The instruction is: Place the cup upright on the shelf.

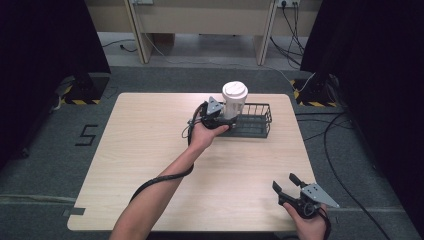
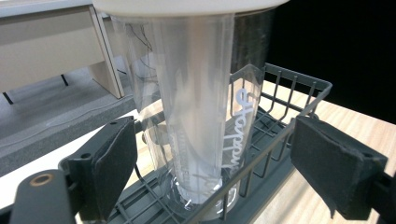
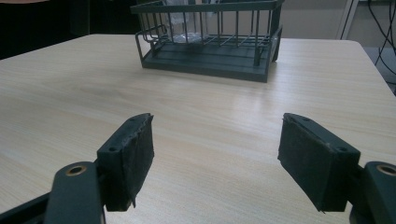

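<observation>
From above, my left tool [image 1: 223, 121] sits at the clear cup [image 1: 233, 101], which stands in the wire basket [image 1: 261, 122] on the far tabletop [image 1: 150, 150]. My left gripper view shows jaws wide around the cup [image 2: 196, 116], not touching. My right gripper view shows my right tool [image 3: 215, 154] wide, empty, near.

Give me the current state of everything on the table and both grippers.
Clear cup: upright, white lid on, standing in the basket's left end.
Wire basket: upright on the table, holding the cup.
Left gripper: open, jaws either side of the cup, not touching.
Right gripper: open, holding nothing, near the table's front edge.
</observation>
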Motion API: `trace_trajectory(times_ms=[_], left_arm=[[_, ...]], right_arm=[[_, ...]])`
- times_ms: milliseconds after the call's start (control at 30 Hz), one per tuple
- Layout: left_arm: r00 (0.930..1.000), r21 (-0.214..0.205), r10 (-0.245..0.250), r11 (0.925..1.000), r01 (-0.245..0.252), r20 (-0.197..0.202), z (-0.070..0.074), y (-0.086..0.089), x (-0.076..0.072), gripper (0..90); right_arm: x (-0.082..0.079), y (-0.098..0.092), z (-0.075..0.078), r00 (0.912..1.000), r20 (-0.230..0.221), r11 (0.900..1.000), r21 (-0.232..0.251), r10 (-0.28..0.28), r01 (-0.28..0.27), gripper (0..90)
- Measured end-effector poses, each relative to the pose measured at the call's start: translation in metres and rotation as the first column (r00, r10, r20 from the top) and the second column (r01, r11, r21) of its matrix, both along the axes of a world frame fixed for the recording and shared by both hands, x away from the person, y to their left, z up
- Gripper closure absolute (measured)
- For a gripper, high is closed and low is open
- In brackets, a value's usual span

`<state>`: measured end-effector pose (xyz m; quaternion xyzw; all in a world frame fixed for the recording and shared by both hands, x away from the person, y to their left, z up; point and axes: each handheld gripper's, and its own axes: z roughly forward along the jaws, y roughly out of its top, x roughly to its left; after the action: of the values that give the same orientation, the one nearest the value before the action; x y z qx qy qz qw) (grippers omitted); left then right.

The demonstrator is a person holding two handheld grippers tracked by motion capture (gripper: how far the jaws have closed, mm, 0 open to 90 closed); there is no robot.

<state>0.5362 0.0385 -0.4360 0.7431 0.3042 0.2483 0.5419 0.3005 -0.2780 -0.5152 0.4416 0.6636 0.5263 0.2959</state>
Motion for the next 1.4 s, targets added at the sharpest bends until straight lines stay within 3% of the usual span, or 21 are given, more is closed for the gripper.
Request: trace_trajectory(times_ms=[600,833,1400], left_arm=[[0.9995,0.028,-0.022,0.9994,0.022,0.020,0.003,0.031,-0.028,14.4],[0.9996,0.010,-0.022,0.9997,0.022,0.016,0.002,0.046,-0.042,14.4],[0.9987,0.016,-0.035,0.9993,0.034,0.038,0.002,0.075,-0.074,14.4]], right_arm=[[0.000,0.000,0.000,1.0000,0.000,1.0000,0.000,-0.002,0.002,27.1],[0.000,0.000,0.000,1.0000,-0.003,1.0000,-0.004,-0.002,0.002,27.1],[0.000,0.000,0.000,1.0000,-0.004,1.0000,-0.007,0.000,0.000,27.0]])
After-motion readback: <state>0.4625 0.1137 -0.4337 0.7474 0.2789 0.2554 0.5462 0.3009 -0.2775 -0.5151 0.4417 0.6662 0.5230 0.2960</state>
